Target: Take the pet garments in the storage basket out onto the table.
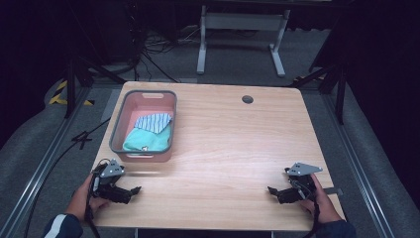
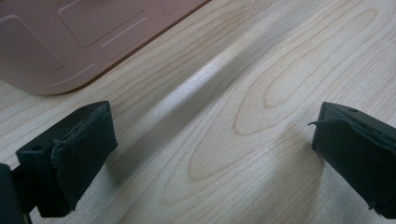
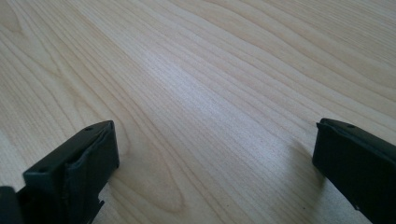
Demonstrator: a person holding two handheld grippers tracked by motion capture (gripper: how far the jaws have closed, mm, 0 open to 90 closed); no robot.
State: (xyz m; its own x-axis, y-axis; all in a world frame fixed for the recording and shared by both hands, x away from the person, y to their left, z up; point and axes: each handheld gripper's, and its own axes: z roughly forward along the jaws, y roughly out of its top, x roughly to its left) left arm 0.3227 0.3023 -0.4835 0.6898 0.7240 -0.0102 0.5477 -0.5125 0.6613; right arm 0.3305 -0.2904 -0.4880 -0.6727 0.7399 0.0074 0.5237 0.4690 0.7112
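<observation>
A: Where are my grippers?
B: My left gripper [image 1: 130,192] rests at the counter's [image 1: 237,148] near left corner, jaws spread wide, nothing between them. My right gripper [image 1: 276,192] sits at the near right, jaws likewise apart and empty.
A: The basket?
B: Pink basket [image 1: 120,119] on the far left of the counter, just beyond my left gripper. Inside it, a striped cloth [image 1: 153,121] lies partly over a teal cloth [image 1: 148,140]. In the left gripper view, the basket wall [image 2: 70,42] is close ahead.
</observation>
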